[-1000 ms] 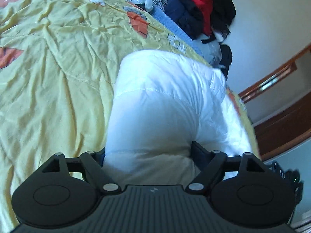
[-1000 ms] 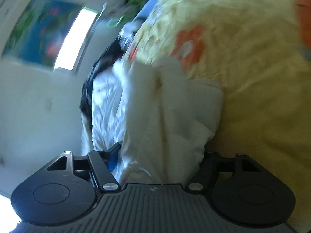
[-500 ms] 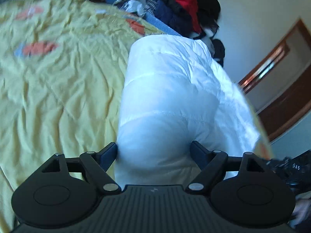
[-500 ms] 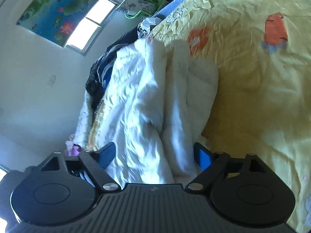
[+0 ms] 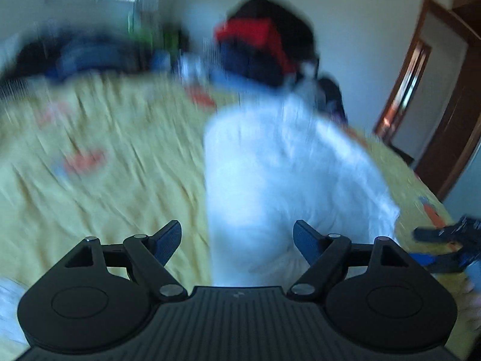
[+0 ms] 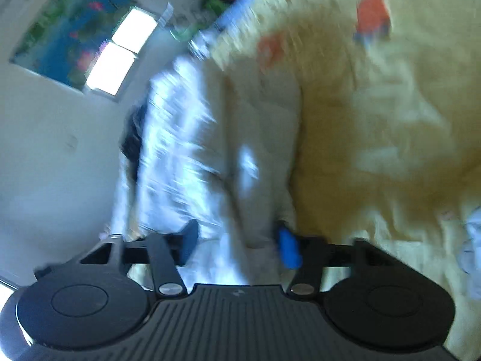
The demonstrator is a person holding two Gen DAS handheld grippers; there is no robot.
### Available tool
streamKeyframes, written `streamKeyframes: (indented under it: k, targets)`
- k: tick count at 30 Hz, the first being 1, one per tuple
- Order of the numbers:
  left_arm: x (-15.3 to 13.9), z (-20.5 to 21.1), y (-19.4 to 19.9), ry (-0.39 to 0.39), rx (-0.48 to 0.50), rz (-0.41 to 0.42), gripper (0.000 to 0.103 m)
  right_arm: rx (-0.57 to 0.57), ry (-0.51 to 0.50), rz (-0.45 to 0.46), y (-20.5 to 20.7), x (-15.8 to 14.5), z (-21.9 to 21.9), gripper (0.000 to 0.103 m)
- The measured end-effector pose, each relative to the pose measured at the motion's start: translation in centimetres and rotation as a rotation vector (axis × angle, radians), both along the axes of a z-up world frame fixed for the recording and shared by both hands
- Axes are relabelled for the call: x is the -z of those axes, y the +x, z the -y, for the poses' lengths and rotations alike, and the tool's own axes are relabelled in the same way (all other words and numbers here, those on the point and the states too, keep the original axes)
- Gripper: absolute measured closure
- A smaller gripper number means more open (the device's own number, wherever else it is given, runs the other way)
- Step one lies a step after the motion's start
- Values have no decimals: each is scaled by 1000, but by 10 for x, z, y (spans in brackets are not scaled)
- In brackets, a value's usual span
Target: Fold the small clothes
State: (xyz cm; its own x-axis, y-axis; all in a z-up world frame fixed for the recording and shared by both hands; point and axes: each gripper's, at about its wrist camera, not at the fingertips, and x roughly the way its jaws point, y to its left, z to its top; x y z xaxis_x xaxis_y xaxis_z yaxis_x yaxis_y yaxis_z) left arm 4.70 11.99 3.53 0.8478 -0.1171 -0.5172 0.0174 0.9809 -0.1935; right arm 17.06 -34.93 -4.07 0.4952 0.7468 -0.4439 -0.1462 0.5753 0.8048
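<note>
A white padded garment (image 5: 285,174) lies folded in a long bundle on the yellow bedsheet (image 5: 105,186). My left gripper (image 5: 237,234) stands open at its near end; the left pad (image 5: 170,237) is clear of the cloth, with sheet showing between them. In the right wrist view the same garment (image 6: 192,150) runs away from my right gripper (image 6: 239,242), whose jaws are opening with the cloth still filling the gap between them. The right gripper (image 5: 442,243) also shows at the right edge of the left wrist view. Both views are blurred.
A heap of red, dark and blue clothes (image 5: 258,51) is piled at the far end of the bed. A wooden door frame (image 5: 421,96) stands to the right. A window (image 6: 120,48) and a flowered hanging (image 6: 60,36) are on the wall.
The left gripper has drawn back, risen and rolled level; a gap has opened between its left pad and the garment. The right gripper has swung and tightened on the white bundle.
</note>
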Motion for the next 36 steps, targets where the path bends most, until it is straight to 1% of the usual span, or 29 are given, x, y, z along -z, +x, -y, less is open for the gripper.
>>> streamKeyframes:
  k: [1,3,4,5,6,7,8,10,11,12,14,15,16,17,18,19,20,21,22,23,24,26,28,29,32,33,34,35,36]
  targets:
    - [-6,10,-19,83,-1,65,21,8,-10,39,-8,-10,2,40]
    - [-3,40,-49,276,38,149,21,7,-17,108,-25,-29,-2,38]
    - [6,56,-61,369,69,170,21,-10,-6,124,-31,-35,-9,36]
    - [16,69,-68,434,92,168,21,-36,15,131,-35,-38,-19,31]
    - [26,79,-71,470,113,147,21,-65,34,133,-32,-39,-26,26]
    - [36,85,-69,488,117,118,21,-96,42,136,-33,-40,-37,25]
    - [44,88,-66,500,101,98,21,-101,27,147,-34,-43,-45,25]
    - [51,87,-56,499,43,78,21,-128,-19,195,-36,-47,-62,25]
    - [51,84,-50,481,24,75,21,-149,-24,189,-33,-46,-70,25]
    - [52,82,-45,466,14,78,21,-157,-22,160,-30,-45,-76,23]
    - [60,81,-34,495,2,59,21,-155,-56,94,-18,-29,-81,23]
    - [65,80,-29,504,-9,43,24,-131,-107,66,-13,-20,-82,22]
    - [68,75,-25,488,-1,29,40,-117,-139,29,-9,-10,-80,23]
    - [69,70,-22,465,22,9,45,-116,-118,1,-5,1,-75,29]
    - [70,66,-21,453,36,1,45,-114,-98,-18,-4,7,-73,34]
    - [69,63,-22,457,52,12,51,-107,-90,-43,-2,14,-70,38]
    - [70,61,-23,461,81,16,60,-110,-98,-54,-3,17,-69,46]
    - [71,59,-23,454,108,6,62,-123,-122,-50,-3,18,-70,52]
    - [72,57,-22,445,110,-1,62,-136,-144,-42,-2,18,-72,54]
    - [73,56,-22,432,115,-6,69,-142,-154,-40,-1,19,-73,56]
    - [74,54,-19,406,122,-21,70,-146,-161,-41,1,20,-76,58]
    - [79,47,-12,352,92,-50,70,-154,-172,-43,10,18,-79,60]
    - [86,45,-8,341,80,-64,69,-163,-172,-43,12,21,-81,62]
    - [87,46,-9,350,78,-60,69,-165,-171,-43,8,21,-75,63]
    - [78,59,-20,426,100,-47,67,-152,-166,-47,9,20,-74,64]
    - [73,60,-25,440,112,-39,63,-148,-161,-48,7,18,-73,58]
    - [66,62,-33,444,129,-29,51,-143,-144,-49,4,13,-71,53]
    - [58,62,-42,437,151,-10,35,-127,-127,-40,0,6,-67,42]
    - [51,61,-53,424,165,22,31,-109,-114,-20,-2,0,-62,33]
